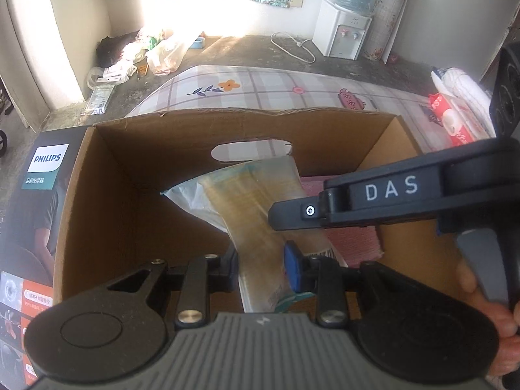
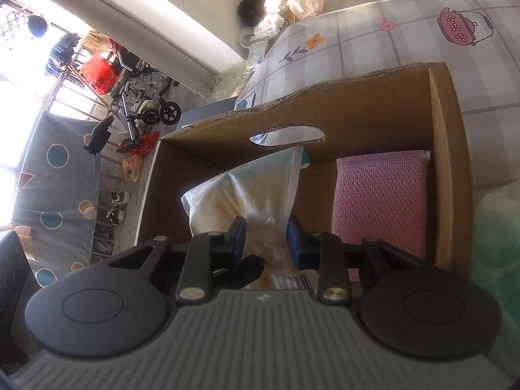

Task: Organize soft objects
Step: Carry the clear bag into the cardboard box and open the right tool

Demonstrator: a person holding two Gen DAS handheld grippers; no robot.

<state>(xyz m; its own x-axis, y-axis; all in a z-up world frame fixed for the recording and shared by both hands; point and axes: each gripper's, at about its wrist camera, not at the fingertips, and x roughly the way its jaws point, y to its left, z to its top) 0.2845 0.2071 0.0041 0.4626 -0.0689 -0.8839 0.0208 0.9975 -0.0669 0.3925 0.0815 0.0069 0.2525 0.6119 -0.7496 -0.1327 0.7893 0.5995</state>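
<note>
A clear plastic pack of yellowish cloth (image 1: 256,214) leans inside the open cardboard Philips box (image 1: 136,130). My left gripper (image 1: 260,269) is shut on the pack's lower part, over the box. My right gripper (image 2: 265,240) also has its blue pads on either side of the same pack (image 2: 247,191), shut on it; its body crosses the left wrist view (image 1: 373,195). A pink textured pad (image 2: 380,201) lies on the box floor to the right, also showing in the left wrist view (image 1: 351,237).
The box stands on a plaid tablecloth with flower and teapot prints (image 1: 260,87). Packs of tissue rolls (image 1: 455,113) lie at the table's right. A green soft item (image 2: 497,243) is at the right edge. A water dispenser (image 1: 344,29) and bags (image 1: 162,52) are on the floor beyond.
</note>
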